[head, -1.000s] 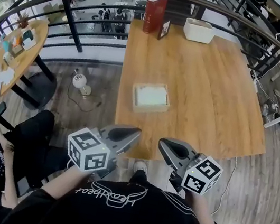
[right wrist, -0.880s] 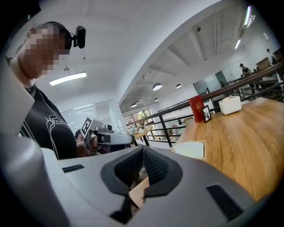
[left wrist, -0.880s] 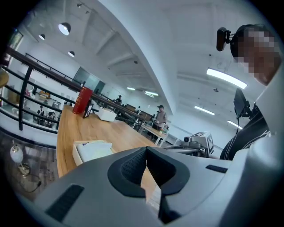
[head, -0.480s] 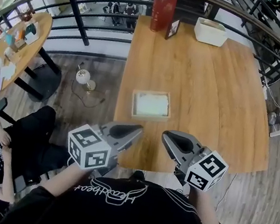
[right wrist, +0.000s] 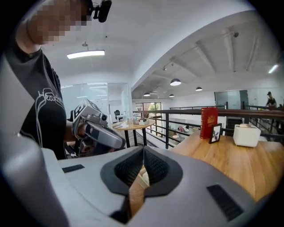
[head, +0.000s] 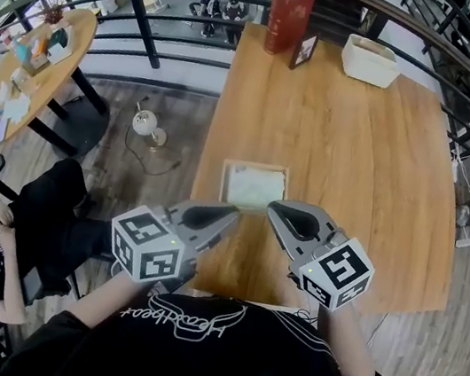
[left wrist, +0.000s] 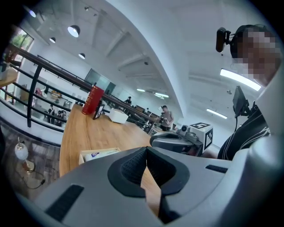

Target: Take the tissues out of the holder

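Nothing done yet: tissues (head: 255, 188) lie in wooden holder (head: 224, 183) on counter (head: 366, 161), just ahead of both grippers. Left gripper (head: 232, 215), right gripper (head: 273, 207): fingers pressed together, empty. Reach, grasp, lift-out all remain.

bright, even indoor light from ceiling lamps (right wrist: 175, 82) and strips; shadows soft. all views bend strongly at the edges with dark corners. near claw bodies look slightly soft.
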{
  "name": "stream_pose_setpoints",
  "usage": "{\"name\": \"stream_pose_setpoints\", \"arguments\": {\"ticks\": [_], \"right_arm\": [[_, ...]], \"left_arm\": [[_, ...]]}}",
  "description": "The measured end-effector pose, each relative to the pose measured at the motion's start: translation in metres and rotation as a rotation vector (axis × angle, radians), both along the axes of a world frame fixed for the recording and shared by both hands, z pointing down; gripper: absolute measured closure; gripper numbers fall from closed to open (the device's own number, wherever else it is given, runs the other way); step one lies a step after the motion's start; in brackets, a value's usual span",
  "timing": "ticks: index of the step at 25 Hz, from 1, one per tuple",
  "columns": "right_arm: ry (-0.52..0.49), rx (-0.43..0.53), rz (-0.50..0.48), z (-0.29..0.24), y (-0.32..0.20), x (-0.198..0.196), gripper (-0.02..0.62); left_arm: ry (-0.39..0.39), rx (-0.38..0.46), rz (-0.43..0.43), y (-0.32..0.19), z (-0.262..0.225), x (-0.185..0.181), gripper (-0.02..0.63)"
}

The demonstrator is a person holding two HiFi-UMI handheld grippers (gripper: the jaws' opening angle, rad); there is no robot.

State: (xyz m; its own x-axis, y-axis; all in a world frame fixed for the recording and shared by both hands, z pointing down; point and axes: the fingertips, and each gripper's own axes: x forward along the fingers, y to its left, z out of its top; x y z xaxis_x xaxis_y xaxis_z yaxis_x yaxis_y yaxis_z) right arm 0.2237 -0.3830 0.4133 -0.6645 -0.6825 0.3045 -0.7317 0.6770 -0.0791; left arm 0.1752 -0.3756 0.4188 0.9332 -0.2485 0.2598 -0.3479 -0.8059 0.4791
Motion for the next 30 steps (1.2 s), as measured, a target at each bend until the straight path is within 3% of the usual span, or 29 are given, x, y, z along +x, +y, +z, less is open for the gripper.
{"name": "stream_pose_setpoints", "arguments": {"ticks": [9, 18, 19, 21, 22, 30], "right_arm": [[0.119, 0.003, -0.061, 0.036, -0.043, 0.009, 0.577], [0.17, -0.014, -0.097, 0.065, -0.065, 0.012, 0.574], [0.176, -0.013, -0.101, 0.067, -0.067, 0.011, 0.564], [0.195, -0.024, -0.126, 0.073, -0.071, 0.009, 0.439], [0.207, -0.028, -0.141, 0.076, -0.073, 0.007, 0.418], [0.341, -0.048, -0.263, 0.102, -0.082, -0.004, 0.335]], "left_arm": [[-0.017, -0.01, -0.051, -0.02, 0.017, 0.007, 0.592], [-0.03, -0.029, -0.112, -0.031, 0.031, -0.002, 0.592], [-0.03, -0.031, -0.12, -0.032, 0.032, -0.003, 0.592], [-0.028, -0.036, -0.134, -0.035, 0.033, -0.005, 0.592], [-0.028, -0.038, -0.141, -0.037, 0.034, -0.006, 0.592], [-0.035, -0.048, -0.171, -0.052, 0.043, -0.013, 0.592]]}}
